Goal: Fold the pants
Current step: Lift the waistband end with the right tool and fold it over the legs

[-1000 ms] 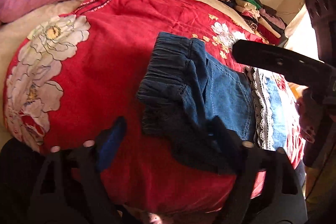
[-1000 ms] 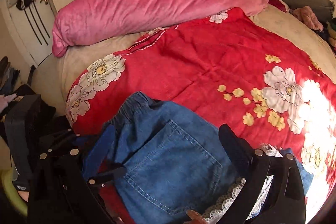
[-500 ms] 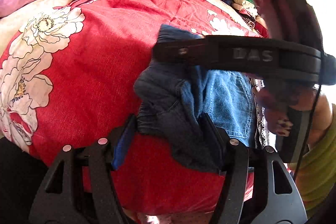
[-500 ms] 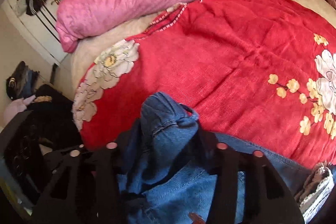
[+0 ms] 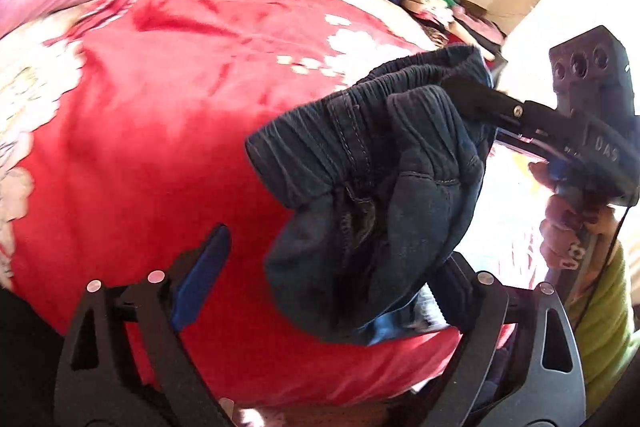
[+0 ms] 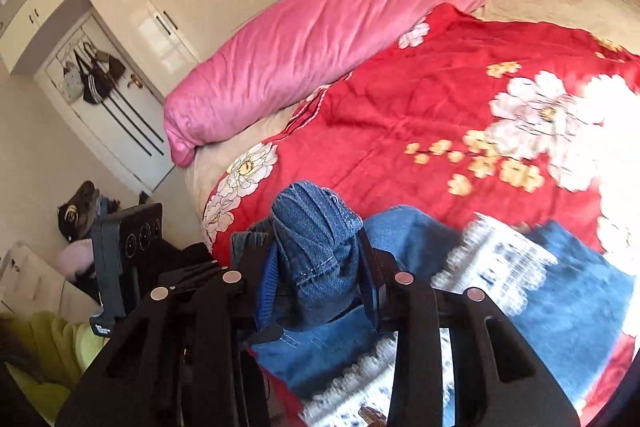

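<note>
Left and right wrist views of the pick-up. A second ago the denim pants (image 5: 372,183) lay flat on the red floral bedspread (image 5: 160,115) with both my claws spread above them; since then my right gripper (image 6: 320,267) has been closing and now pinches a bunched roll of the elastic waistband between its pads, lifting that end clear of the bed. My left gripper (image 5: 324,279) has just been opening and stands spread wide, its blue-padded finger well off the cloth on one side, while the hanging fabric drapes against or just in front of the other finger; I cannot tell whether it touches. I judge that the garment is being raised to shake it out before any fold is made. The pants hang from the right claw directly ahead of the left, their lower part trailing over a lace-trimmed garment (image 6: 496,251) on the bedspread.
</note>
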`<state>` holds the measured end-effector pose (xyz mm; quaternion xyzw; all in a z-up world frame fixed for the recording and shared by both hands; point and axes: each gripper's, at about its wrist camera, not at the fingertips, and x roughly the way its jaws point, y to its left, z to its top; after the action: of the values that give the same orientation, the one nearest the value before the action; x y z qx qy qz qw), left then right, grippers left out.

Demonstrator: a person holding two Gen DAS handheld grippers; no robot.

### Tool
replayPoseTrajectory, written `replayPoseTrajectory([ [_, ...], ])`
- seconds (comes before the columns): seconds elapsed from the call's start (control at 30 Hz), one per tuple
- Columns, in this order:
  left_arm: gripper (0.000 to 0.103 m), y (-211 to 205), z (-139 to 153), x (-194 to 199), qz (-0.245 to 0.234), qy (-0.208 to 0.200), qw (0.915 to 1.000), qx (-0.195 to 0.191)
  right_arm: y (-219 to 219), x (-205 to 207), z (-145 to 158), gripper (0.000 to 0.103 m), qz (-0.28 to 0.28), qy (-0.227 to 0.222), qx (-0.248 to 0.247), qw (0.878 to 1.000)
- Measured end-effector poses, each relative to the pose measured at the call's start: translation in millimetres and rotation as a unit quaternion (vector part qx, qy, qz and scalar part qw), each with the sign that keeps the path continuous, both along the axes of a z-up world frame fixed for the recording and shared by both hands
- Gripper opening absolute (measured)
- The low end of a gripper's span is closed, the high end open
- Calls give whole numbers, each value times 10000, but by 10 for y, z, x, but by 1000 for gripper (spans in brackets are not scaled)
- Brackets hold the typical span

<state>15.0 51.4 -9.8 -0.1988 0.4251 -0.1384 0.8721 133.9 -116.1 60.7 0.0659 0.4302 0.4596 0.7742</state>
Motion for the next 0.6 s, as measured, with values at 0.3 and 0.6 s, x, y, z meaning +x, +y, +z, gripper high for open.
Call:
replayPoseTrajectory([
  [0.3, 83, -676, 343, 131, -736, -333, 9964, -239, -774, -88, 68, 34, -582, -84, 296, 9978],
  [0.6, 83, -1496, 328, -23, -1798, -427, 9826, 158, -1614, -262, -206, 78, -2085, 433, 196, 9769],
])
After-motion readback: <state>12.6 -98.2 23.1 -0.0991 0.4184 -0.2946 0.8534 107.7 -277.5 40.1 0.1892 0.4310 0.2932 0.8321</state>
